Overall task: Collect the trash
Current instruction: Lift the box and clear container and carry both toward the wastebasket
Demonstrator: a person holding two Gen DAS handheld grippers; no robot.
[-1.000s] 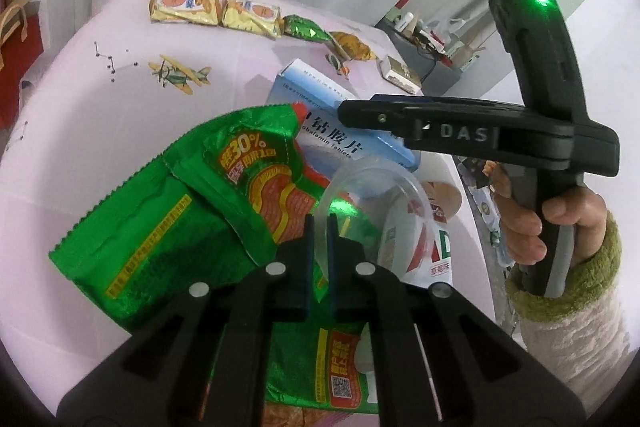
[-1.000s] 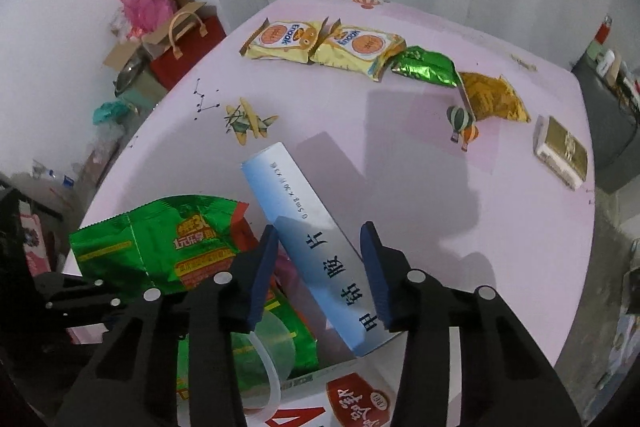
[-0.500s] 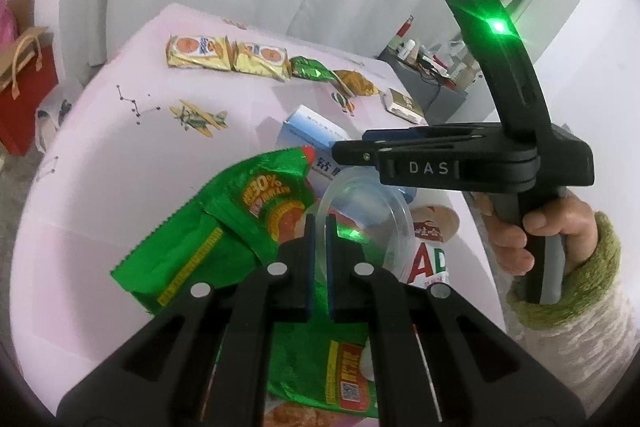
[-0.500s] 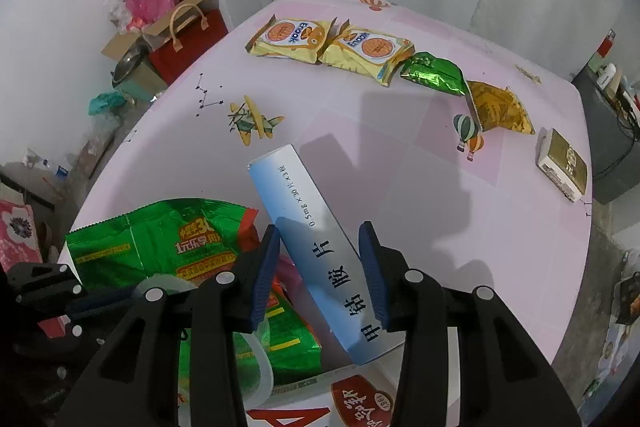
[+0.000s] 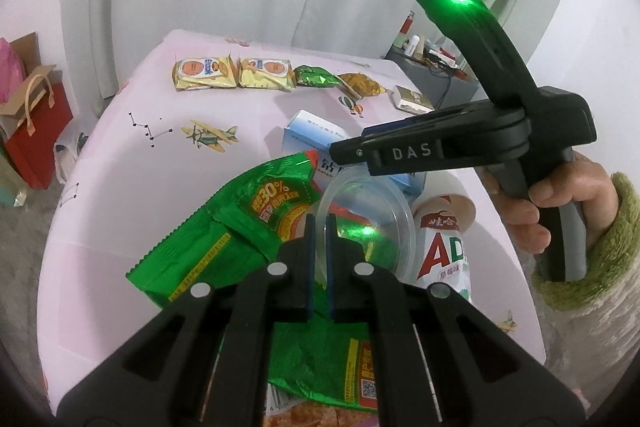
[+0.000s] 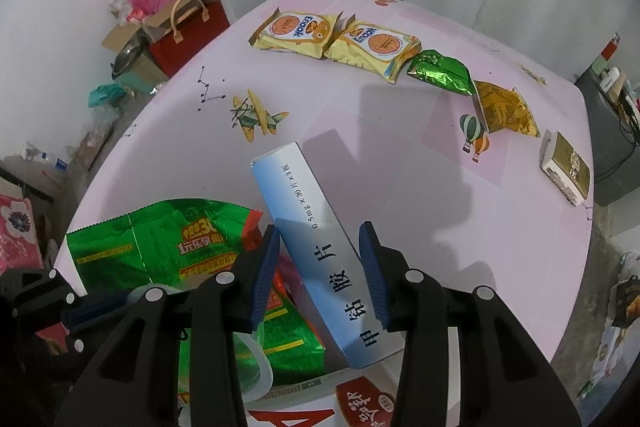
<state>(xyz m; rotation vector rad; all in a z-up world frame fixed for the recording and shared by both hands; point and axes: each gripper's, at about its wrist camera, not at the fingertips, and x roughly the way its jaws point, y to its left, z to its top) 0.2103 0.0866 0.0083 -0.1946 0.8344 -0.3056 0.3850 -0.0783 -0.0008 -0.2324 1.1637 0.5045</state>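
Observation:
My left gripper [image 5: 319, 227] is shut on the rim of a clear plastic cup [image 5: 372, 223], held above a green snack bag [image 5: 240, 239] and an AD milk bottle [image 5: 444, 243]. My right gripper [image 6: 320, 247] is shut on a long blue-and-white medicine box [image 6: 320, 239] and holds it tilted above the pink table [image 6: 400, 155]. The box [image 5: 312, 135] and the right gripper body [image 5: 460, 143] also show in the left wrist view. The green bag [image 6: 160, 243] and the cup rim [image 6: 256, 367] lie lower left in the right wrist view.
Along the table's far edge lie two yellow biscuit packs [image 6: 332, 39], a small green pack [image 6: 440, 71], an orange pack [image 6: 504, 107] and a gold box [image 6: 566, 167]. A red paper bag [image 6: 188, 31] and clutter stand on the floor at left.
Both grippers have risen and drawn back from the table, each keeping its load. More of the far table and the curtain shows now.

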